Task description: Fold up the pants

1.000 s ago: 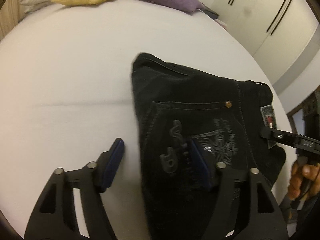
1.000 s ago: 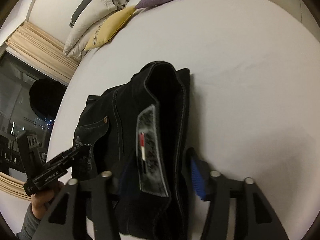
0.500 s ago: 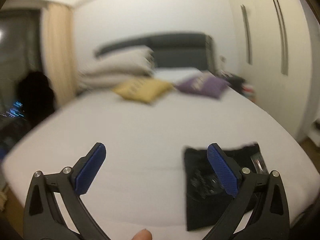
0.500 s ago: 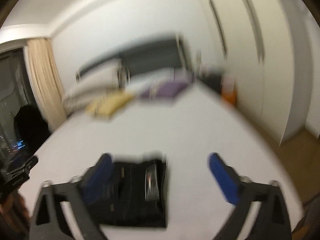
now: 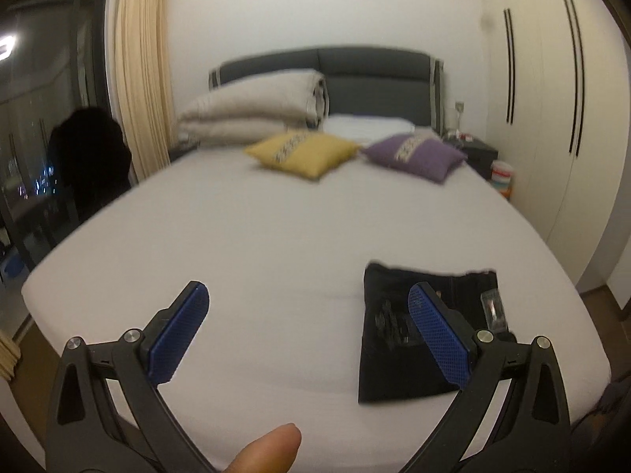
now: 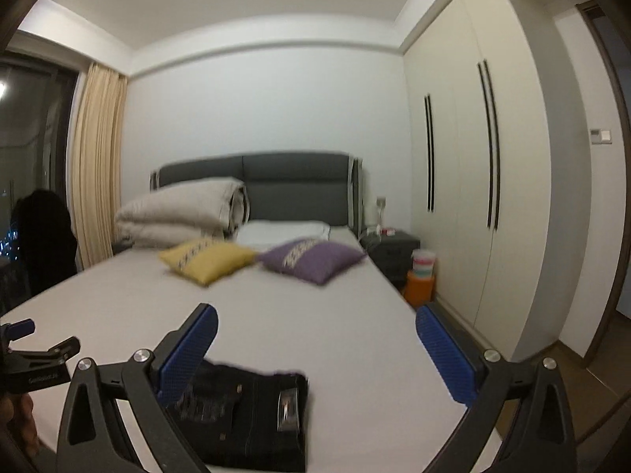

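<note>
The black pants (image 5: 398, 339) lie folded into a compact rectangle near the foot of the white bed (image 5: 276, 236), with a grey label on their right side. They also show in the right wrist view (image 6: 244, 418). My left gripper (image 5: 307, 331) is open and empty, held above and back from the bed's foot edge, left of the pants. My right gripper (image 6: 315, 351) is open and empty, raised above the pants. The left gripper's tip shows at the left edge of the right wrist view (image 6: 43, 354).
A yellow pillow (image 5: 301, 153) and a purple pillow (image 5: 414, 155) lie near the grey headboard (image 5: 327, 75), with a folded duvet (image 5: 252, 112) behind. White wardrobes (image 5: 552, 98) line the right wall. A curtain (image 5: 138, 86) and dark window are at left.
Both grippers have lifted up and pulled back from the pants, and both jaws have opened wider. The pants stay folded on the bed.
</note>
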